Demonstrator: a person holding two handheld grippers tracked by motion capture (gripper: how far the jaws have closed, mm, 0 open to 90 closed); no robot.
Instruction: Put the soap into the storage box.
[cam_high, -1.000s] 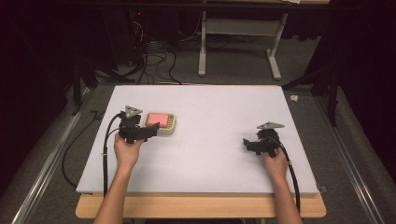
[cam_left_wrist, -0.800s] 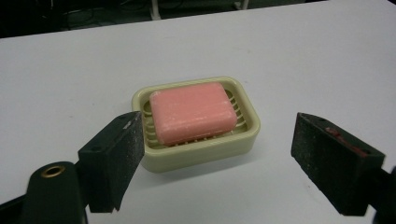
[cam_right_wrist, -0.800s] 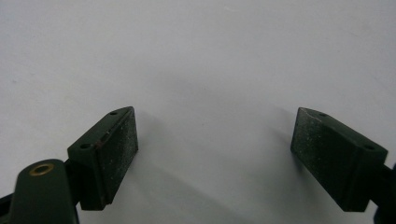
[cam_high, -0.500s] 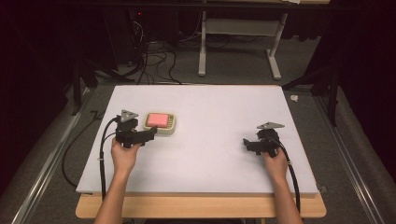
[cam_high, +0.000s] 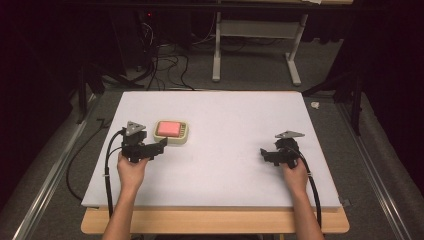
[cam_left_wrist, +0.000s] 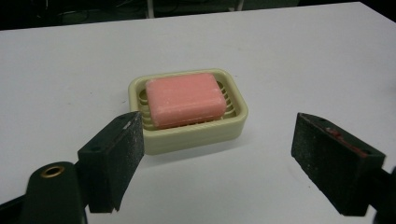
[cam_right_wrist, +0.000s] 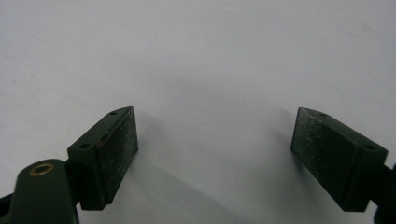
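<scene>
Holding my left gripper (cam_high: 161, 145) low over the white table (cam_high: 235, 130) with its jaws spread wide and nothing between them. Straight ahead of the gap, a bit toward my left jaw, sits the cream-coloured rectangular plastic soap dish (cam_left_wrist: 187, 111) with the pink rounded bar of soap (cam_left_wrist: 184, 98) lying flat on its ribbed floor. In the left gripper view the tip of my left jaw overlaps the dish's near corner, but I can't tell if it's actually touching or just in front of it. My right jaw is well apart from the dish, with bare table between them. The soap is inside the rim, not hanging over any edge, and the dish stands level on the table.

From the high view, the same dish (cam_high: 172, 132) is just beyond my left jaw tips, and my left hand (cam_high: 132, 167) wraps the gripper body from behind, the black cable (cam_high: 107, 165) looping off toward the table's near edge.

My right gripper (cam_high: 263, 152) is way over on the other side, well apart from the dish, held by my right hand (cam_high: 295, 172). Its jaws are also wide open and have hold of nothing; in the right gripper view there's plain white table surface (cam_right_wrist: 196, 60) ahead and between them, plus their shadows.
</scene>
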